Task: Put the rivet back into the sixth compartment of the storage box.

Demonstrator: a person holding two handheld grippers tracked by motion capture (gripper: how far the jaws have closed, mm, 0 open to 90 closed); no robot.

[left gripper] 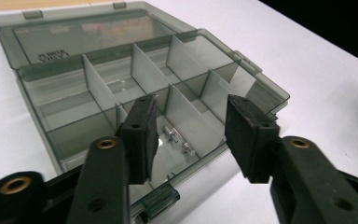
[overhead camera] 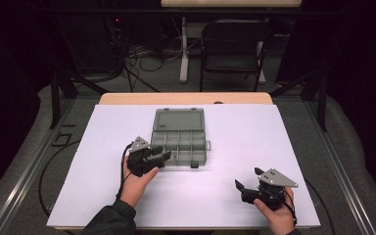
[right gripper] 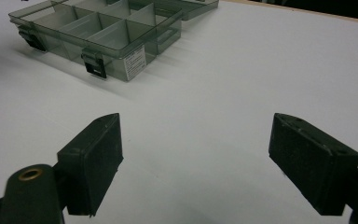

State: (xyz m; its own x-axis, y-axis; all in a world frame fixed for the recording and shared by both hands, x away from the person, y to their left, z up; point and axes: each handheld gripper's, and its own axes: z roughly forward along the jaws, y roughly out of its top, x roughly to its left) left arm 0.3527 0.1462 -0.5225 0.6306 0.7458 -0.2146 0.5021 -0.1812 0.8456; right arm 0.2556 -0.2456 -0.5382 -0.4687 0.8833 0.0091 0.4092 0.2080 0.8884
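Two small screws (left gripper: 177, 140) in one organizer box (left gripper: 37, 74).

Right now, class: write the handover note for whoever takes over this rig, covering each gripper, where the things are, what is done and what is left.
Left gripper: open, jaws at the near-left corner of the compartment box, holding nothing.
Right gripper: open, empty, over the white sheet, apart from the box.
Box: mid-table, lid folded back flat. Two small metal parts lie in a near compartment; the others look empty.
Done: box opened.
Left: probably picking the parts out or closing the lid.
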